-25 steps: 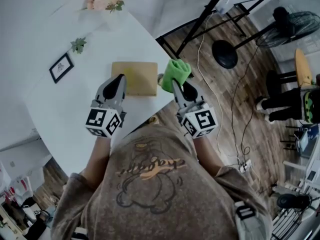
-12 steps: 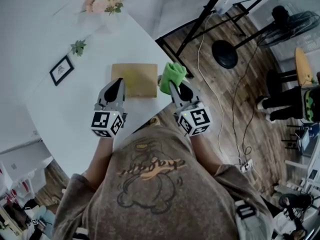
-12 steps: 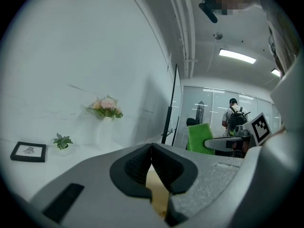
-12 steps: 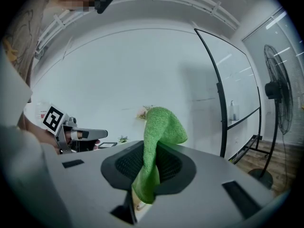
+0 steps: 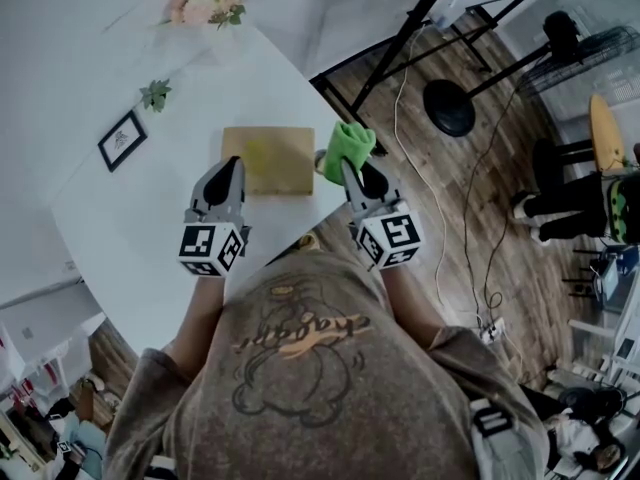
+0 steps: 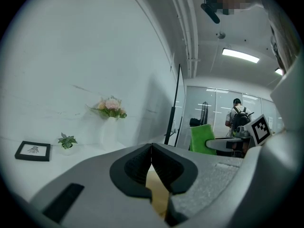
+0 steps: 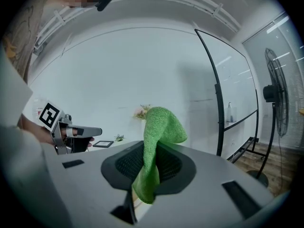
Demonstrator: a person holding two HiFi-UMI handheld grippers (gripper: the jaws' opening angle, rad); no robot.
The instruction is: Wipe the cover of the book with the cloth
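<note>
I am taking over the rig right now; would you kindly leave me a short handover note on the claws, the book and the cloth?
Left claw: shut, empty, over the book's near left corner; whether it touches is unclear.
Right claw: shut on the cloth, at the book's right edge.
Book: lies flat on the table.
Done: cloth is gripped.
Left: bring the cloth onto the cover and wipe it; the left claw could probably steady the book.

cloth (image 5: 351,145): green | book (image 5: 268,159): tan | table (image 5: 150,198): white
</note>
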